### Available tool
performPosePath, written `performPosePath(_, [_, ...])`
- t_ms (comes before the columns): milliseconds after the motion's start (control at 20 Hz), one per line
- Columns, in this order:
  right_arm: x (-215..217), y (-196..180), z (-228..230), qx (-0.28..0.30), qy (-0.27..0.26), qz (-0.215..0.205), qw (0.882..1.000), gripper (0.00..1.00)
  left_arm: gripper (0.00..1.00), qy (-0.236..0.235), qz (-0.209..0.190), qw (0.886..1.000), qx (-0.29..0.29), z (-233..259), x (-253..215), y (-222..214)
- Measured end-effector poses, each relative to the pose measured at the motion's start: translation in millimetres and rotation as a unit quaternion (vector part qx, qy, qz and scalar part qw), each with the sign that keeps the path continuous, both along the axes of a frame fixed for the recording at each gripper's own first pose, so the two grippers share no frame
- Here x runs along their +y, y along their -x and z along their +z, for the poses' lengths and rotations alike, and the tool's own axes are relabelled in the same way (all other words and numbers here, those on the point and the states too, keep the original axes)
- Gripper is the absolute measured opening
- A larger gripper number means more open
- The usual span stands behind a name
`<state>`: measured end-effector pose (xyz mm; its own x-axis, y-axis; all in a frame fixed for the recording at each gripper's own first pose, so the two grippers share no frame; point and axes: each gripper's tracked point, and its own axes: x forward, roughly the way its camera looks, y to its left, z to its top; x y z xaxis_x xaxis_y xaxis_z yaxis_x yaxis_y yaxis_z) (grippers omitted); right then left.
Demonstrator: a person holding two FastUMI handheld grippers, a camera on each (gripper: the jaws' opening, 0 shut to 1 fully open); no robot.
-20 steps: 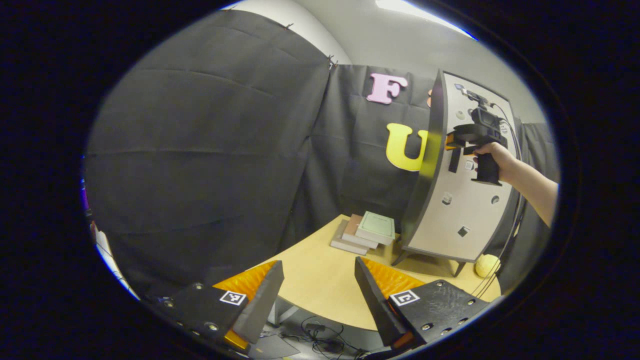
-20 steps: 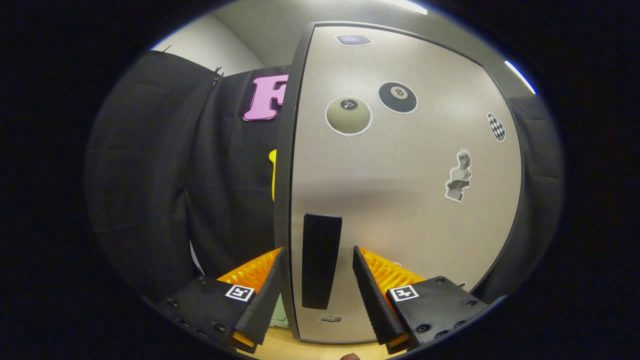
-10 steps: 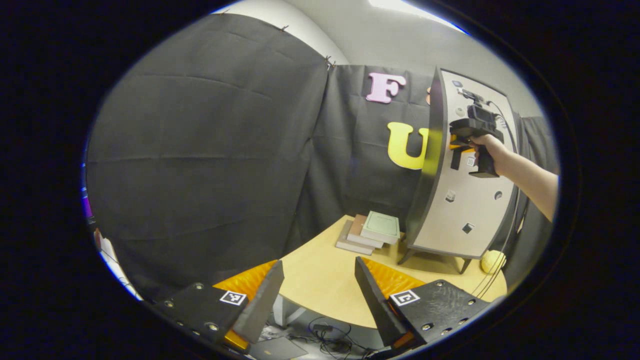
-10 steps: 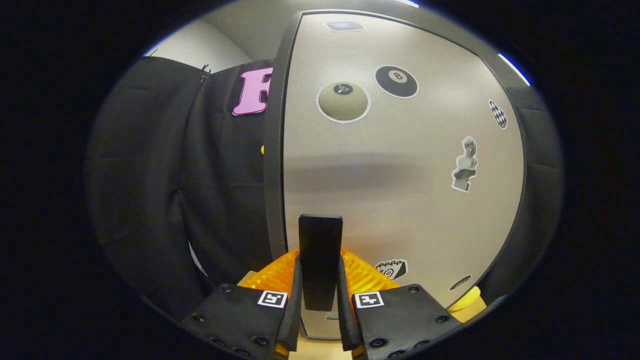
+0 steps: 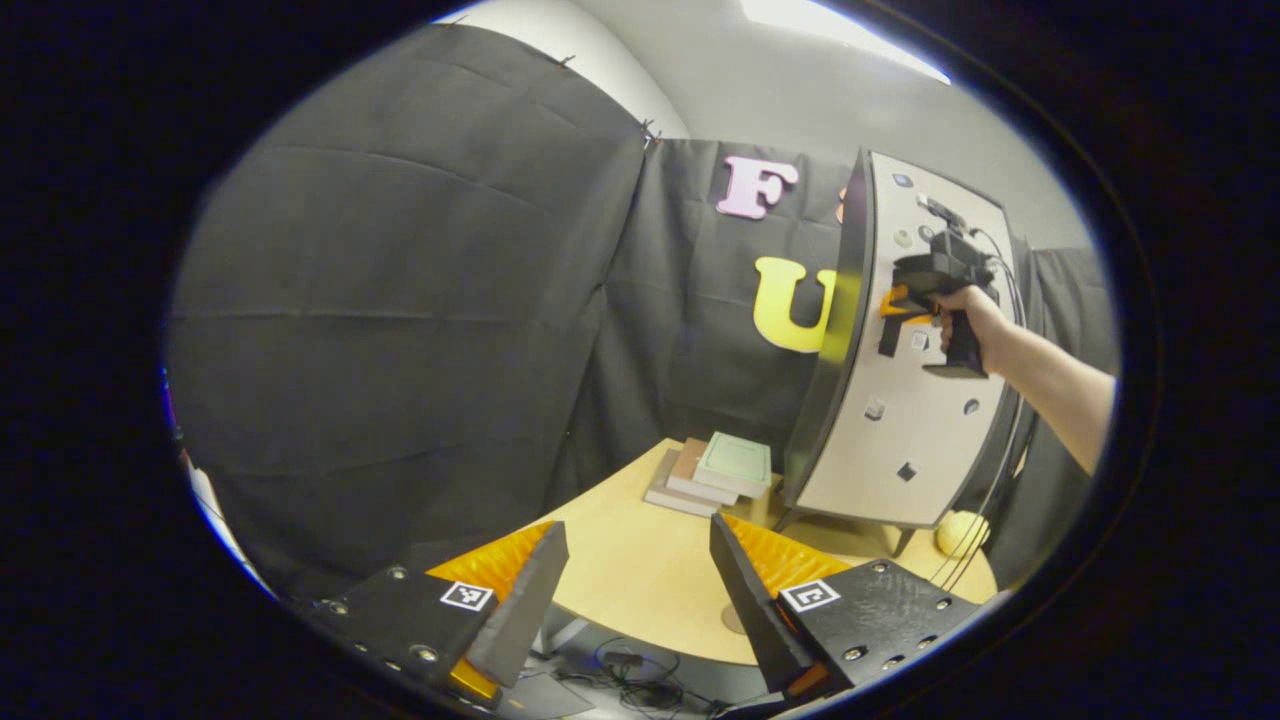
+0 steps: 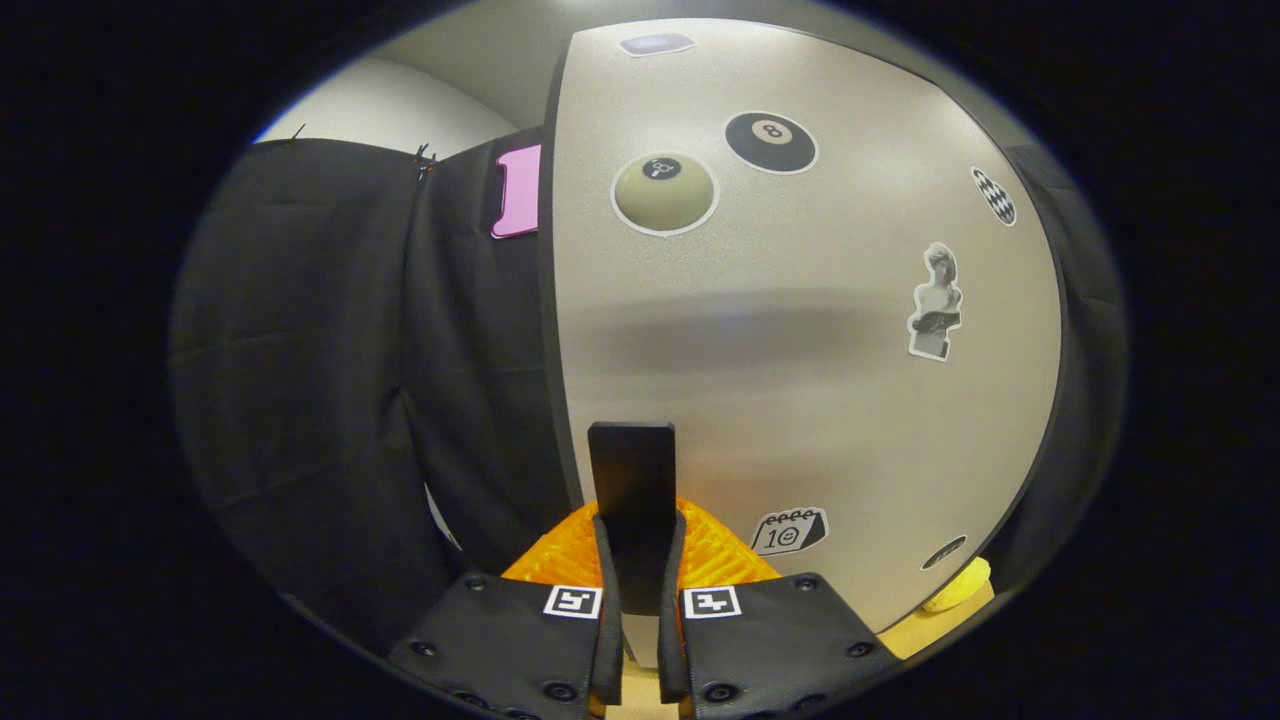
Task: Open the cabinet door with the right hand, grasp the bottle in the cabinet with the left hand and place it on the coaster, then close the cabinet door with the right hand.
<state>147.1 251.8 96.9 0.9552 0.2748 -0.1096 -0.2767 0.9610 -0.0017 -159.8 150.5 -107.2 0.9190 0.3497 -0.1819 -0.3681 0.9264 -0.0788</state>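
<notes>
Right tongs (image 6: pixel 640 600) clamped on door handle (image 6: pixel 632 480); left tongs (image 5: pixel 630 590) agape, level

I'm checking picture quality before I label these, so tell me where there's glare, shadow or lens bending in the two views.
Left gripper view: a bright ceiling light blows out at the top, and the fisheye bows the cabinet door and the table edge. Right gripper view: a soft dark band crosses the cabinet door above the handle, which the right claw clamps; stickers stay sharp.
</notes>
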Motion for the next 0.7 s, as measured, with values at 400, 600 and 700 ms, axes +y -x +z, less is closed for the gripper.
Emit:
performPosePath(400, [-9, 21, 0, -0.014, 0.012, 0.087, 0.996, 0.16, 0.87, -0.019, -0.033, 0.999, 0.008, 15, -28, -12])
performPosePath(600, [-18, 27, 0, -0.016, 0.004, 0.109, 0.994, 0.16, 0.88, -0.042, -0.069, 0.997, 0.010, 23, -50, -40])
performPosePath(700, [-22, 29, 0, -0.016, 0.003, 0.112, 0.994, 0.16, 0.86, -0.044, -0.085, 0.995, 0.011, 23, -62, -53])
